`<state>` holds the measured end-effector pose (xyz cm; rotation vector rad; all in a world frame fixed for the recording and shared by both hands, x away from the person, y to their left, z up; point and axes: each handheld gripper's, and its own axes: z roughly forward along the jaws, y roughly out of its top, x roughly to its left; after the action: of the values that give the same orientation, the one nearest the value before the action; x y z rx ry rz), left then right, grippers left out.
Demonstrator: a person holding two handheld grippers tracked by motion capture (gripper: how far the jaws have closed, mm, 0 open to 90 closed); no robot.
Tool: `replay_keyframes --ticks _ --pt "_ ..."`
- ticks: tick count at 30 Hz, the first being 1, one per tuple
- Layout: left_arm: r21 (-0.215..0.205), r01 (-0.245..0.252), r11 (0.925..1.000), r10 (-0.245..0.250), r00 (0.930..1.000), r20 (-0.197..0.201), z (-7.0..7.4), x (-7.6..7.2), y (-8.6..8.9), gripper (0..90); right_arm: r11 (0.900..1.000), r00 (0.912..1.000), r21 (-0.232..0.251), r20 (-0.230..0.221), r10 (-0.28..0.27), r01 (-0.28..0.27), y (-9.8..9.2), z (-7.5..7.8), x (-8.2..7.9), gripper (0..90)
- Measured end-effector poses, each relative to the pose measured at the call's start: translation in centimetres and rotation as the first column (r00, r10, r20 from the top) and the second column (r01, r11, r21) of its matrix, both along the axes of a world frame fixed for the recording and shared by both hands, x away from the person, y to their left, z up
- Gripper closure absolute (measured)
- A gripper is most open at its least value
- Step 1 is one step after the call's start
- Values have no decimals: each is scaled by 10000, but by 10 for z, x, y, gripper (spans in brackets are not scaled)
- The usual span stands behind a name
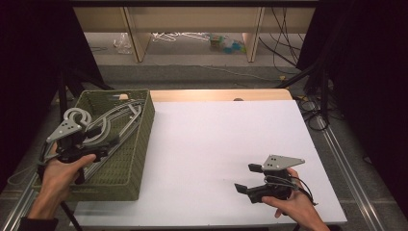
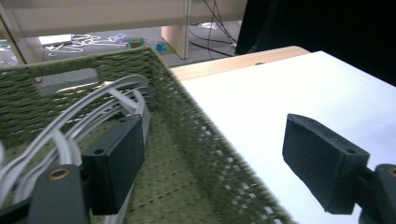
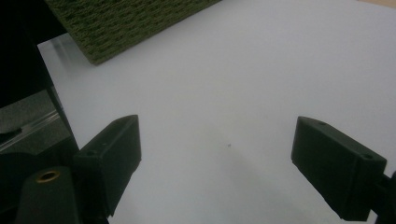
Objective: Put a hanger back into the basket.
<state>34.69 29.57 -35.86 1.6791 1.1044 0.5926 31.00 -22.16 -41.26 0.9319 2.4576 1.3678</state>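
Left gripper is over the green woven basket at the table's left edge, jaws spread wide with nothing between them. In the left gripper view one jaw is inside the basket just above the hangers, the other is out over the white tabletop, and the basket's right wall runs between the two. No contact with the hangers that I can make out.

Hangers: a bundle of grey and white ones lying diagonally inside the basket, hooks toward its near-left end, the other ends at the far-right corner.

Right gripper is near the table's front-right corner, just above the white surface, jaws wide and empty. A corner of the basket shows in the right gripper view, well apart from the jaws.
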Motion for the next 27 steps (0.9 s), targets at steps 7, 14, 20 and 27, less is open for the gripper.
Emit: replay_keyframes --ticks 7,14,20,27 --pt "-120 500 9987 -498 9985 214 -1 -10 -25 199 10000 10000 36 65 -30 30 0 0 0 168" --pt "-105 1081 9941 -1079 9940 201 -6 -20 -53 188 9999 10000 131 63 -47 46 -1 -2 1 168" --pt "-295 1450 9890 -1443 9893 223 -11 -29 -77 184 9996 10000 295 67 28 -30 -2 -2 1 167" --pt "-533 1980 9788 -1951 9792 551 -19 -38 -97 184 9991 9999 420 141 -79 73 -4 0 0 166"
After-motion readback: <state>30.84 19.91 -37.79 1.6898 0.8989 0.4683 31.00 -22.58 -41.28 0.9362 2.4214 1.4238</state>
